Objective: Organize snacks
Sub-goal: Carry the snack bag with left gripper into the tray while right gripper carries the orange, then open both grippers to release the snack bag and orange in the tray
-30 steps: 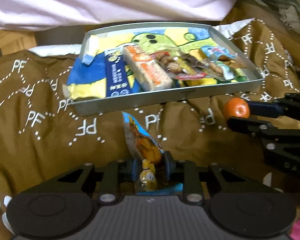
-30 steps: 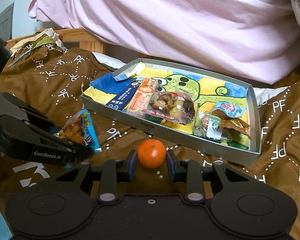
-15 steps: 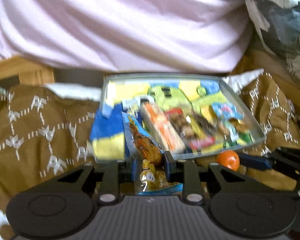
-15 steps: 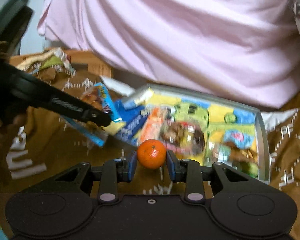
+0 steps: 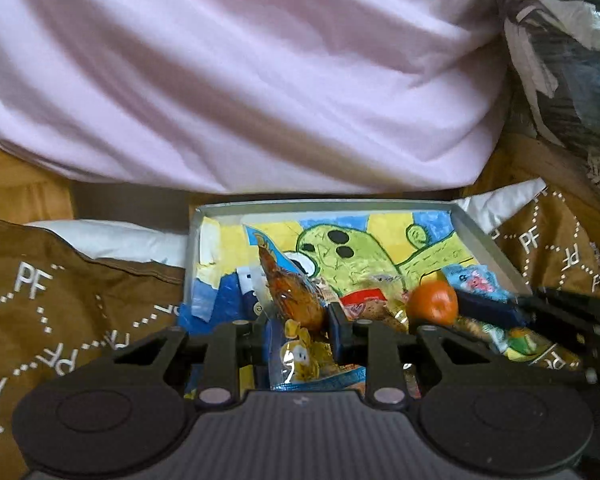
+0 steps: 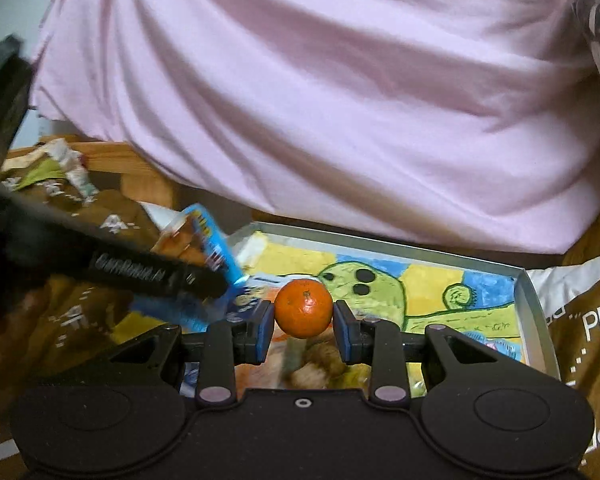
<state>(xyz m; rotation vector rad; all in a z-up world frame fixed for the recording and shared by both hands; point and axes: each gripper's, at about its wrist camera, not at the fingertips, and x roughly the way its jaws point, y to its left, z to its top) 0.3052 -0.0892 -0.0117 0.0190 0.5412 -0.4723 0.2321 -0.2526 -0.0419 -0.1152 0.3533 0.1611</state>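
Left wrist view shows the left gripper [image 5: 300, 330] clamping a snack packet [image 5: 290, 300] above the tray [image 5: 492, 240], where several snacks seem to lie already. The right gripper [image 6: 303, 330] pinches a mandarin [image 6: 303, 308], so both items are left to put down.

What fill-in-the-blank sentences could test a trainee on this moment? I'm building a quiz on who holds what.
1. The right gripper is shut on a small round fruit coloured ____.
2. The left gripper is shut on a ____ packet, blue-edged.
3. Both grippers hang over the grey tray, whose bottom bears a drawing of a ____ creature with black spots.
4. Behind the tray hangs a bulging sheet coloured ____.

Missing words: orange; snack; green; pink
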